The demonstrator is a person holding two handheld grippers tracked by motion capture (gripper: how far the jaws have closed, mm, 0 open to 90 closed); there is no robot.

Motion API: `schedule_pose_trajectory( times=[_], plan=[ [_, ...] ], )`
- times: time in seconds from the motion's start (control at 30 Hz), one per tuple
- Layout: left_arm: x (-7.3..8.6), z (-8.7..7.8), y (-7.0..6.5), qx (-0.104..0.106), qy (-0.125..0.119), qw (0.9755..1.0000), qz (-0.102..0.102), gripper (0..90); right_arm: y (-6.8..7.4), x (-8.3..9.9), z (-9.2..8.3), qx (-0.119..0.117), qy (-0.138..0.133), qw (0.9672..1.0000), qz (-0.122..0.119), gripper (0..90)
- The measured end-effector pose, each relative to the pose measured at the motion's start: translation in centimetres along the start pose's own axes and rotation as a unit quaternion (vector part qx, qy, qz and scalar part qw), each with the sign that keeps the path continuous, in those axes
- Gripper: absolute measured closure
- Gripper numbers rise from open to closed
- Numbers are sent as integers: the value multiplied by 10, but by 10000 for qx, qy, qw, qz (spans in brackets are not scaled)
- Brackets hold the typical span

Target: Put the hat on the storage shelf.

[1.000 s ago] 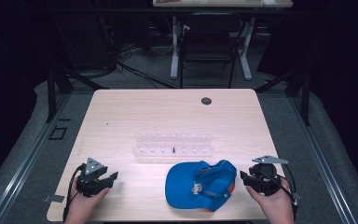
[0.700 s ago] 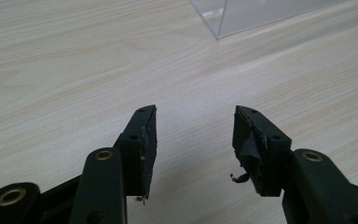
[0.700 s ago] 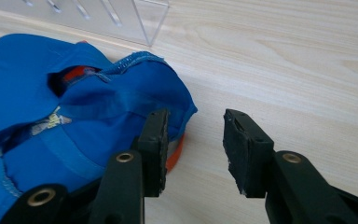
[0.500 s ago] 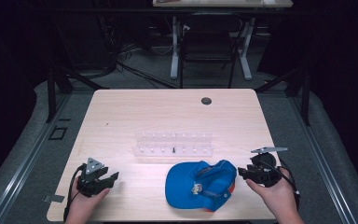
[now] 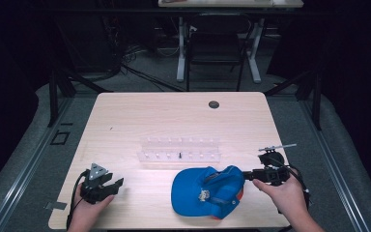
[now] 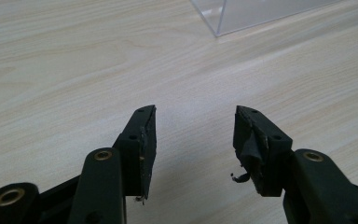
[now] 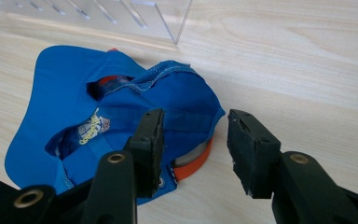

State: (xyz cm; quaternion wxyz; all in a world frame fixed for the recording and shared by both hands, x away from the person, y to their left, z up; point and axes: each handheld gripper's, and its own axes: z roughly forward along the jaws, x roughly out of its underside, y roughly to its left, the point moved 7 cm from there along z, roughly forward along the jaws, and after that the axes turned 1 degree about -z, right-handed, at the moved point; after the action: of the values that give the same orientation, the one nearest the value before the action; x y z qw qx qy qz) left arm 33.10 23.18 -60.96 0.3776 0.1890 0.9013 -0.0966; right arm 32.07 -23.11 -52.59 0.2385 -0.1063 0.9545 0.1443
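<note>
At the left of the high view, the left gripper [image 5: 116, 185] rests low over the near left part of the wooden table [image 5: 125, 121], held in the person's left hand [image 5: 87, 212]. Its jaws stand spread with bare wood between them; in the left gripper view the left gripper [image 6: 195, 135] holds and touches nothing, and a corner of the clear plastic rack [image 6: 242, 14] lies well ahead of it.

Toward the middle, the clear plastic rack [image 5: 178, 150] lies across the table, and just in front of it sits the blue cap [image 5: 207, 191], crumpled, with an orange edge.

At the right, the right gripper [image 5: 247, 175] points at the cap's right edge. Its jaws have just been opening and now stand wide. In the right gripper view the right gripper [image 7: 196, 140] has its jaws released over the blue cap [image 7: 74, 102], whose near rim lies partly between them, the pads not pressing on it.
</note>
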Motion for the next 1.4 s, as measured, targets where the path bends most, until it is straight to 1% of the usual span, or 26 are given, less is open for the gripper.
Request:
schedule_pose_trajectory(
  times=[0.03,0.1,0.13,0.2,0.23,0.27,0.4,0.43,0.5,0.57,0.63,0.67,0.8,0.9,1.1,1.13,1.27,1.4],
  plan=[
    [0,0,0,-6,2,10000,0,500,1,0,1,15,105,9999,28,556],
    [0,0,0,-16,1,10000,-24,502,1,-1,3,27,148,9999,33,553],
    [0,1,0,-17,4,10000,-17,501,3,-1,4,-32,187,9998,62,549],
    [0,1,0,-23,16,10000,-3,502,4,-1,6,-54,272,9996,70,536],
    [0,1,0,-22,15,10000,-5,502,6,-1,8,-88,253,9996,132,531],
    [1,1,0,-21,25,10000,16,501,7,0,9,-113,345,9993,114,526],
    [1,1,-1,-9,33,10000,13,501,12,0,15,-224,385,9987,252,525],
    [1,1,-1,-13,29,10000,14,501,13,0,16,-259,467,9982,258,525],
    [1,1,-1,-10,28,10000,13,501,13,0,18,-261,487,9981,286,524],
    [1,1,-1,-14,28,10000,14,501,14,1,20,-236,523,9980,265,523],
    [1,1,-1,-14,29,10000,16,501,14,1,23,-215,543,9978,325,522],
    [1,1,-1,-10,30,10000,14,501,14,2,25,-245,538,9977,343,522],
    [1,1,-1,-12,41,10000,13,501,14,7,30,-252,778,9962,289,526],
    [1,2,-1,-13,41,10000,10,501,15,10,32,-288,817,9958,299,555],
    [1,1,0,-28,45,10000,31,501,13,16,35,-282,1068,9937,187,609],
    [1,1,0,-28,46,10000,29,501,14,17,36,-282,1056,9938,223,630],
    [1,2,0,-30,57,10000,21,501,12,21,39,-178,1190,9926,142,706],
    [1,2,-1,-31,63,10000,28,501,12,24,41,-135,1323,9911,58,765]
  ],
)
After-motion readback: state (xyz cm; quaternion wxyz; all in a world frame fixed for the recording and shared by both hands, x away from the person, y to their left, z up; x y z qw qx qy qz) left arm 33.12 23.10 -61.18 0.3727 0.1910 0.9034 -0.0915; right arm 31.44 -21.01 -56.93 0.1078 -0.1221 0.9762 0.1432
